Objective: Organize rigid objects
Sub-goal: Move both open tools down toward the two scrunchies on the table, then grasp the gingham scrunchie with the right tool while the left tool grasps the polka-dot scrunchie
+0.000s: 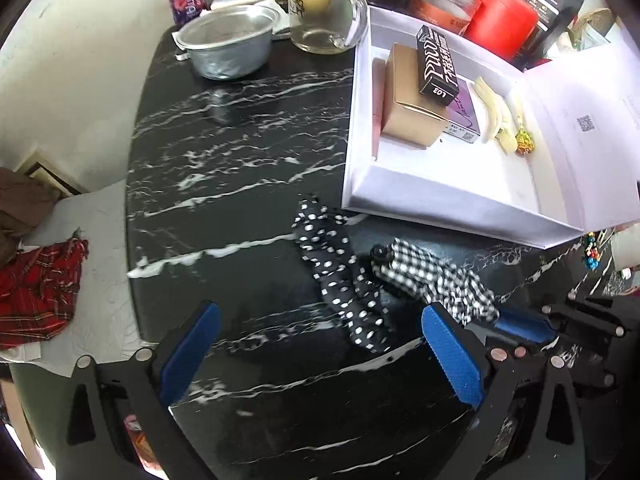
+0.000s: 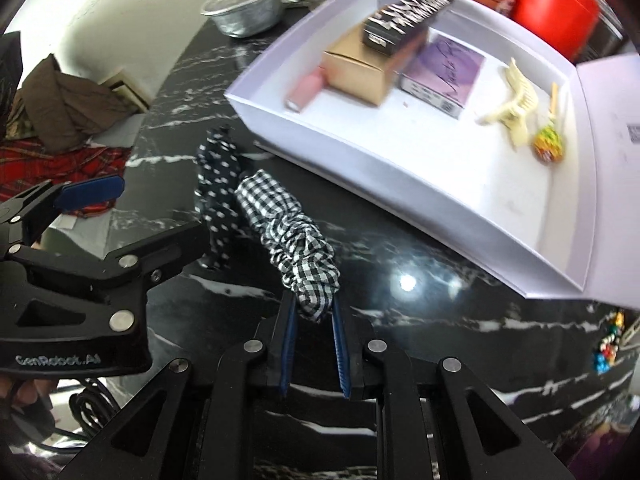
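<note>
Right wrist view shows the right gripper (image 2: 314, 316) clenched on one end of the checked scrunchie (image 2: 294, 236), which lies on the black marbled worktop (image 2: 400, 248) touching the polka-dot scrunchie (image 2: 218, 184). Left wrist view shows the left gripper (image 1: 316, 344) released, its blue pads wide apart over bare worktop just beside both scrunchies. Near them sits the white box (image 2: 360, 184), holding a tan carton (image 2: 356, 68), a black carton (image 2: 404, 20), a purple packet (image 2: 444, 72), a cream hair claw (image 2: 516, 104) and a lollipop (image 2: 548, 146).
</note>
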Demonstrator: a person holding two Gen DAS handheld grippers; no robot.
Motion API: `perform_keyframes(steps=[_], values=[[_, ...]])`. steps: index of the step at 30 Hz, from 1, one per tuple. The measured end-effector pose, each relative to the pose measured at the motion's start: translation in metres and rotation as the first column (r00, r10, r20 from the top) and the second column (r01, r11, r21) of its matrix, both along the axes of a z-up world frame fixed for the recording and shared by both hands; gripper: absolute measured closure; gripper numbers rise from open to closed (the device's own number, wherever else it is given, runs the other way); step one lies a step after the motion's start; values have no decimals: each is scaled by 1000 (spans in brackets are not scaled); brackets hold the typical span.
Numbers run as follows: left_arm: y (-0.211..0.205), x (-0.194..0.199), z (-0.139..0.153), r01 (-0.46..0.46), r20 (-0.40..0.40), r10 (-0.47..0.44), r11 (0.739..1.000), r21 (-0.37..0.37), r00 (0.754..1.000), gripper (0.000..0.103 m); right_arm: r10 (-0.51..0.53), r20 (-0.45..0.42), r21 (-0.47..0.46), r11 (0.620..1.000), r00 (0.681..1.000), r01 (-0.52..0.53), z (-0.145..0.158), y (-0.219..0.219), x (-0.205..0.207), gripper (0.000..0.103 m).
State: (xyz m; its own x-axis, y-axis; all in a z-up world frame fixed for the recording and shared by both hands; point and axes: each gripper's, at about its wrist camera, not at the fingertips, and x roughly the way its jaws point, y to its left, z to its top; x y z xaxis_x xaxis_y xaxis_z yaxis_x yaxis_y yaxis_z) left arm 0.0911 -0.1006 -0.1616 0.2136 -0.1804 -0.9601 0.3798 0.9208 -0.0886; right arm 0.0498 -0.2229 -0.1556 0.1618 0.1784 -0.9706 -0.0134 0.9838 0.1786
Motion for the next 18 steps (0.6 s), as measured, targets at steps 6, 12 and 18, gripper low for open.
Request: perform_keyframes(steps=[6, 12, 18], values=[[-9, 7, -8, -14, 24, 12, 998, 58, 1000, 0, -16, -38, 1, 1000, 999, 16, -7, -11, -1, 76], [-9, 13, -10, -1, 65, -5, 996, 95, 998, 8, 6, -36, -27, 1000, 999, -7, -9, -7, 7, 64], [0, 19, -15, -18, 40, 15, 997, 73, 999, 30, 46, -18, -45, 998, 999, -47, -11, 4, 18, 64]])
